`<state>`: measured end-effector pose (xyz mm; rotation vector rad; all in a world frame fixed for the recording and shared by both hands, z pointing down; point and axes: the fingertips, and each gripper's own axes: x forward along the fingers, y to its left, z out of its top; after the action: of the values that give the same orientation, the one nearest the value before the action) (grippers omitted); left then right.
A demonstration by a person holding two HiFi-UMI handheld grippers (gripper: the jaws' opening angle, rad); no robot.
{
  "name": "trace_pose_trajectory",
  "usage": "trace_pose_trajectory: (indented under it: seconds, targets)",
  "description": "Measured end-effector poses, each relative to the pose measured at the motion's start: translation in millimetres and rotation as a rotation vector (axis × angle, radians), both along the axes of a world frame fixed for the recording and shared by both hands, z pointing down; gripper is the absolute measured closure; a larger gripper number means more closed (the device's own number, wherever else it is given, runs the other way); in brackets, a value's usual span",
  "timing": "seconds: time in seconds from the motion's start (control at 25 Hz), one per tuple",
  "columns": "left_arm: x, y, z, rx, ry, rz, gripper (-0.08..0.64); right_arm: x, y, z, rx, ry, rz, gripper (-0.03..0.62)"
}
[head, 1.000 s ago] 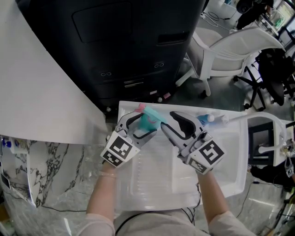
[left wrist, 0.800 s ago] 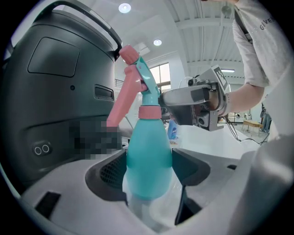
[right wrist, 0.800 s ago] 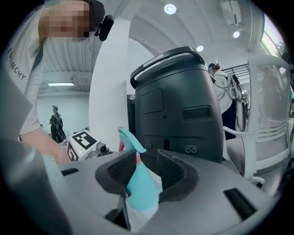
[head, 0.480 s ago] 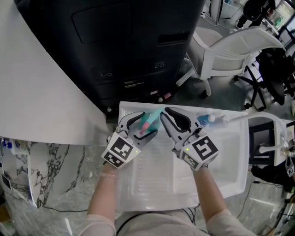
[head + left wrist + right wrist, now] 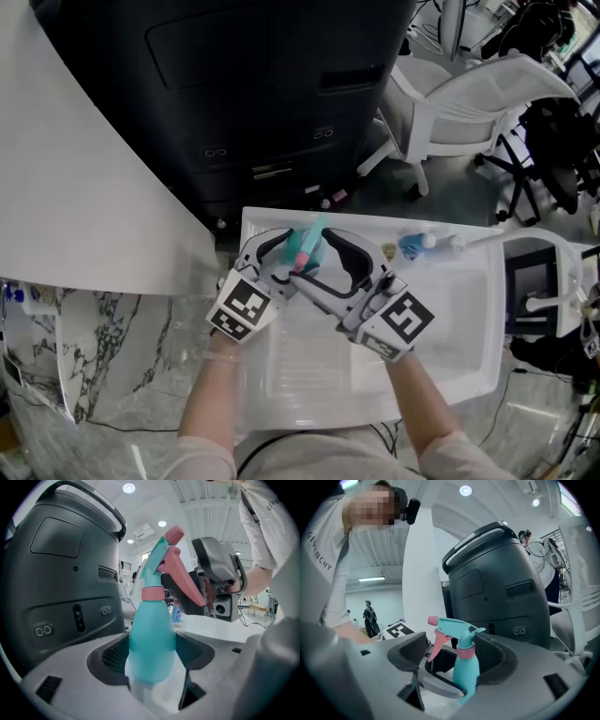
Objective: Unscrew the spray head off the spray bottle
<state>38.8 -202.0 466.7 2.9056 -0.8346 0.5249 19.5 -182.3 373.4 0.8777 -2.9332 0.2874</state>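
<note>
Teal spray bottle (image 5: 151, 639), base hidden between your left gripper's (image 5: 286, 261) clamping jaws, pink-collared spray head (image 5: 457, 631) standing between your right gripper's (image 5: 323, 269) jaws, just opened wide, over white tray (image 5: 450, 323) holding an indistinct small blue bottle (image 5: 415, 246) beyond your right gripper.

Grey tongs (image 5: 291, 253), black-white marker cubes (image 5: 246, 305)
</note>
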Motion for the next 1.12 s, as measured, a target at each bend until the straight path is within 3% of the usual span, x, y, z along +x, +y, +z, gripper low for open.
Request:
trace_pose_trajectory:
  seconds: [0.24,0.52,0.72,0.88,1.12]
  targets:
    - [0.3,0.1,0.3,-0.001,-0.003,-0.005,0.249,-1.6,-2.9,6.2,0.037,0.087,0.055,0.284]
    - [0.0,-0.2,1.1,-0.002,-0.003,-0.009,0.247,24.9,0.5,10.0,0.009,0.079,0.081,0.315]
    - [0.1,-0.3,1.8,-0.005,-0.008,-0.012,0.249,48.6,-3.1,11.2,0.003,0.076,0.142,0.398]
    - [0.2,-0.4,1.6,-0.007,-0.01,-0.014,0.249,60.6,-7.4,11.5,0.0,0.085,0.182,0.403]
    - [0.0,-0.4,1.5,-0.008,-0.005,-0.018,0.248,54.1,13.9,-6.6,0.01,0.009,0.15,0.425]
